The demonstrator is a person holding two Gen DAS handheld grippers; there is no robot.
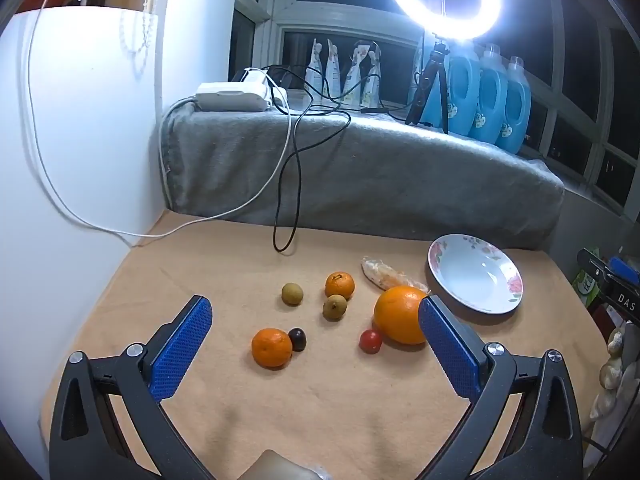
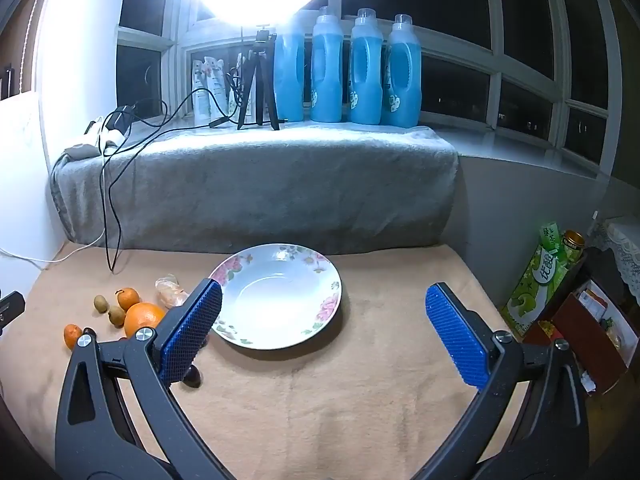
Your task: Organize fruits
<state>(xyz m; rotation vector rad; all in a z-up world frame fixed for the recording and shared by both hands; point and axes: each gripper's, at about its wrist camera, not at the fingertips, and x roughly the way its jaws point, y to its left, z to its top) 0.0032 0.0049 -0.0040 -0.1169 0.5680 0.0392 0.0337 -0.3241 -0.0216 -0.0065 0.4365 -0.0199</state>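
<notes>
The big orange [image 1: 400,314] sits at about two o'clock in my left view, just beside the floral bowl [image 1: 508,304]. I judge it heavy, firm and round, so I would grip it across its widest middle. The mandarins [image 1: 272,347], nearest at twelve o'clock, look lighter with soft skin; the cherry tomato [image 1: 370,341] and dark little fruit [image 1: 298,339] seem fragile and apt to roll. My left tongs [image 1: 316,344] gape wide, holding nothing. My right tongs [image 2: 324,332] are equally wide and empty, above the bowl.
</notes>
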